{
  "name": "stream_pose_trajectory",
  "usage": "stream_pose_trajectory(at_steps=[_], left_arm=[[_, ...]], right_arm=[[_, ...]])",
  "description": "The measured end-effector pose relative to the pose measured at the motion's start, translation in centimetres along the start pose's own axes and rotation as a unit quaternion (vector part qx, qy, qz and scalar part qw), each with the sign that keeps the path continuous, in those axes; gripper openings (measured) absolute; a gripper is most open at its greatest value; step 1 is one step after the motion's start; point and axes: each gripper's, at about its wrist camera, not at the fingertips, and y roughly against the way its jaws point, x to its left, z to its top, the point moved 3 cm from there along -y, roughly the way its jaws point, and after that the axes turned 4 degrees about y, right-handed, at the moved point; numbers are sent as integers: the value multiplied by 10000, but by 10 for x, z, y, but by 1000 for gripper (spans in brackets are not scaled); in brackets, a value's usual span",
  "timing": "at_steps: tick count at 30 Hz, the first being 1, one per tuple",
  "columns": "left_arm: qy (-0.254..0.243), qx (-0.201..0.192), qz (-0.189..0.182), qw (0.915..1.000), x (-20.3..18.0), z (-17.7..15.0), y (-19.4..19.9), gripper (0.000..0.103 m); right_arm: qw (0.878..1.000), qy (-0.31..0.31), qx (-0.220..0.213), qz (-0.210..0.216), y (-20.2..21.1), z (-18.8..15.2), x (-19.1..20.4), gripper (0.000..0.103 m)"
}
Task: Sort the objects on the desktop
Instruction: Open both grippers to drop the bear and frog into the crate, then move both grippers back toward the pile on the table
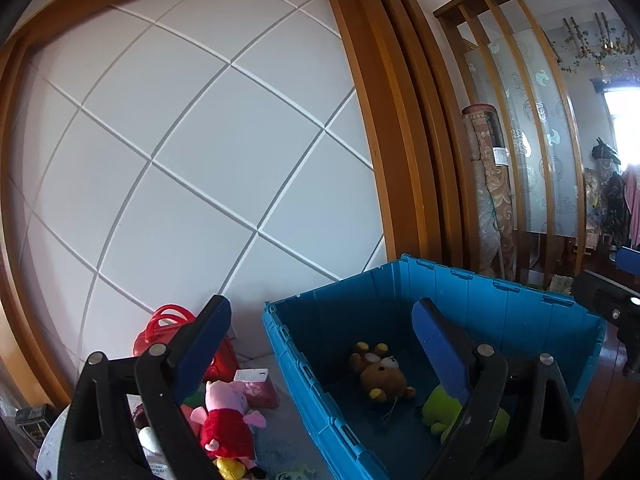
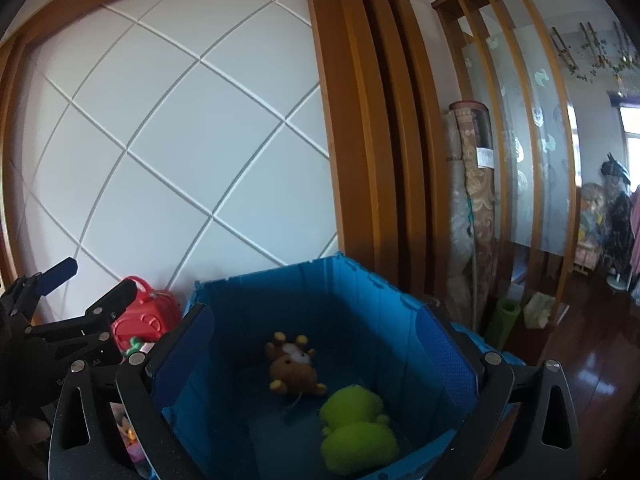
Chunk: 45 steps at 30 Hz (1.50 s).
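Note:
A blue plastic crate [image 1: 492, 304] [image 2: 280, 292] stands by the white panelled wall. On its floor lie a brown plush bear [image 1: 382, 376] [image 2: 294, 368] and a green plush toy [image 1: 444, 412] [image 2: 354, 428]. My left gripper [image 1: 324, 340] is open and empty, straddling the crate's left wall. My right gripper [image 2: 314, 352] is open and empty above the crate, with both toys seen between its fingers. Left of the crate sit a pink pig plush in a red dress [image 1: 228, 416] and a red toy handbag [image 1: 176, 328] [image 2: 146, 316]. The left gripper [image 2: 86, 290] also shows in the right wrist view.
More small toys and a pink packet [image 1: 260, 390] crowd the grey surface [image 1: 280, 444] left of the crate. A rolled carpet [image 2: 476, 208], a green roll [image 2: 506, 324] and a wooden slat screen [image 2: 532, 128] stand to the right over a dark wood floor [image 2: 592, 364].

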Motion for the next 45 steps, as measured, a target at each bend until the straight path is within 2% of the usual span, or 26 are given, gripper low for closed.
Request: stream_pose_trajectory(at_steps=[12, 19, 28, 37, 45], left_arm=[[142, 180, 70, 9997, 60, -32, 45, 93], [59, 402, 176, 9990, 112, -56, 72, 93], [93, 612, 425, 9972, 181, -89, 102, 93], [201, 836, 826, 9929, 218, -120, 110, 93], [409, 987, 1313, 9856, 233, -134, 106, 93]], right_arm=[[10000, -4, 12, -87, 52, -26, 46, 102], [9999, -98, 98, 27, 72, -39, 99, 102], [9991, 78, 228, 339, 91, -64, 185, 102], [9958, 290, 399, 768, 85, -85, 234, 102], [9909, 461, 522, 1154, 64, -89, 246, 102]])
